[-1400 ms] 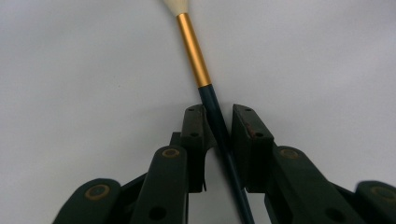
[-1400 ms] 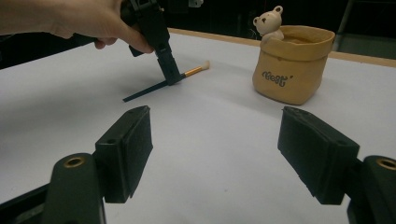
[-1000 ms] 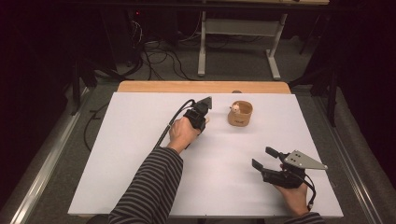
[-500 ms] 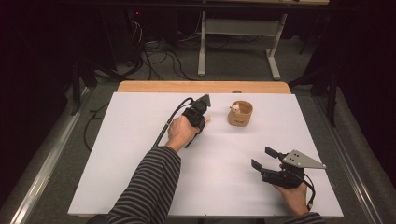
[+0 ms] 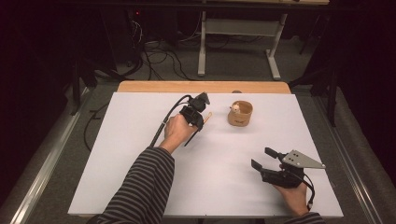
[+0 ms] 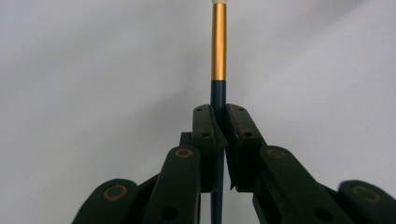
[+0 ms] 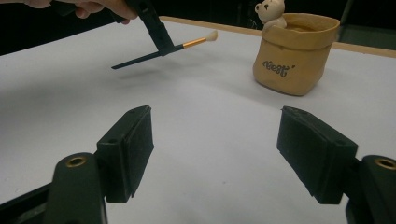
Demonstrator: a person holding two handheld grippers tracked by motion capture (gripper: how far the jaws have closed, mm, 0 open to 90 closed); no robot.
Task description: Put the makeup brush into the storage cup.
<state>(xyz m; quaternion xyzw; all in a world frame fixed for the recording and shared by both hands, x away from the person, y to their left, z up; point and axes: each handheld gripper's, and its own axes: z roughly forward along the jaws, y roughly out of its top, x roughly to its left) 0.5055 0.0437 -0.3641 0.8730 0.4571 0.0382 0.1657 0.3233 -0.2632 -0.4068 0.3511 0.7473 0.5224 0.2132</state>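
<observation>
A slender brush (image 7: 161,50) is held clear of the white table (image 5: 140,140), clamped between the closed jaws of the left gripper (image 5: 195,114). Its handle is dark blue-black and tapers to a thin tail end; a gold ferrule (image 6: 219,42) follows, and a small tuft of pale bristles (image 7: 212,35) is carried at the tip. It is gripped where the dark handle meets the ferrule, lying nearly level with the bristle end slightly raised. The bristles are pointed toward the tan pouch-shaped pot (image 5: 240,113), from which the brush is kept apart.
</observation>
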